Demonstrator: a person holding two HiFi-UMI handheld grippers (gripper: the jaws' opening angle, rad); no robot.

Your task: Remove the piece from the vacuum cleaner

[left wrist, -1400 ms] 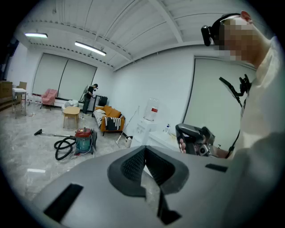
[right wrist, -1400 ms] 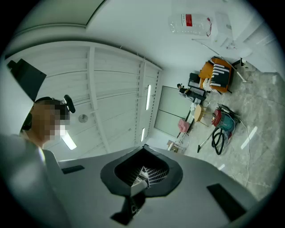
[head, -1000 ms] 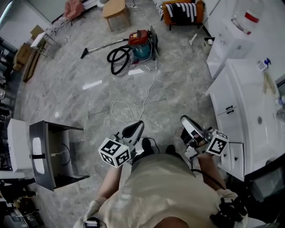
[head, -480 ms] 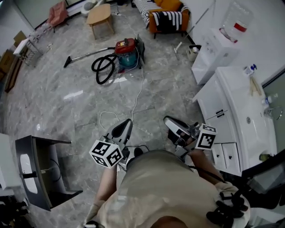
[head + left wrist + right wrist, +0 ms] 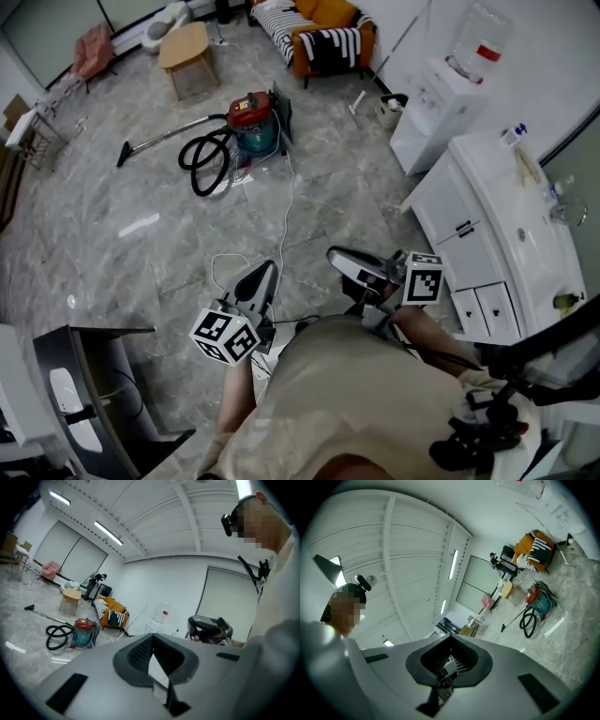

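Left gripper (image 5: 263,275) and right gripper (image 5: 338,258), jaws together and empty: approach the red-and-teal canister vacuum cleaner (image 5: 255,123) squarely, opening once near.

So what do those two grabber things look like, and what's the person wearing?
The left gripper and right gripper are smooth grey-and-white shells with dark trim, narrowing to black ribbed jaws. The left marker cube and right marker cube show black-and-white squares. The person wears a beige top.
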